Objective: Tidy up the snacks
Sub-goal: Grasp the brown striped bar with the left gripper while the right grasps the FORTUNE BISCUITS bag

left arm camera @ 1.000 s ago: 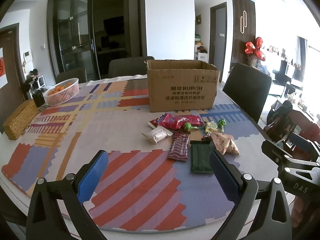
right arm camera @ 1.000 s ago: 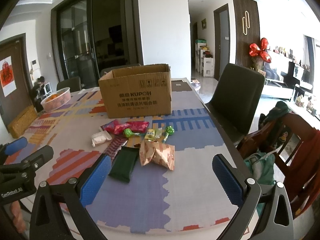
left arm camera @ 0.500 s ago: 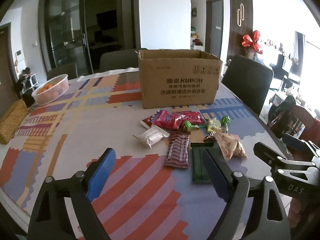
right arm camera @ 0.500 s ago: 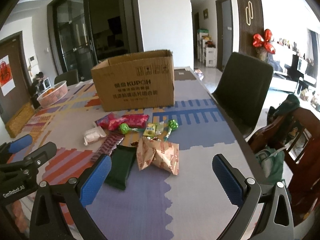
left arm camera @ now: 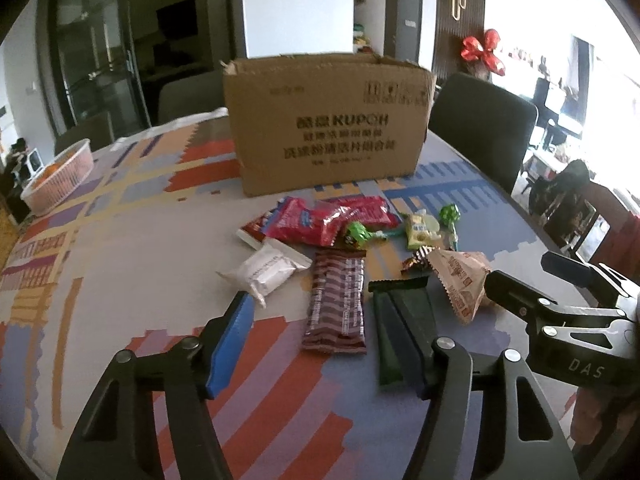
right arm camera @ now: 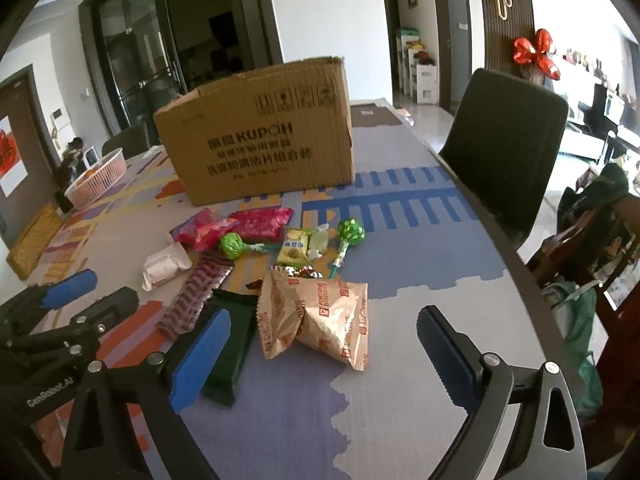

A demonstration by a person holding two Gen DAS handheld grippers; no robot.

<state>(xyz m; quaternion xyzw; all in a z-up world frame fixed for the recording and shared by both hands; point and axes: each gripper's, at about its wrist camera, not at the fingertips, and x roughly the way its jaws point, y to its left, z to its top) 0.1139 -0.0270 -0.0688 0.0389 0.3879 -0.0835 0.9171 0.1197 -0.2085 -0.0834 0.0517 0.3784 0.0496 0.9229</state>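
Several snack packets lie in front of an open cardboard box. My left gripper is open, its jaws either side of a maroon striped bar and a dark green packet. A white packet lies just left of it. My right gripper is open just above a tan crinkled bag, with the green packet by its left finger. Red packets, green lollipops and a yellow sachet lie nearer the box.
A pink basket and a woven box stand at the table's left side. Dark chairs stand at the right edge and behind the box. The table's right edge curves close to the right gripper.
Both grippers have moved forward and lower towards the snack pile; the box and snacks look larger. Both stay open.
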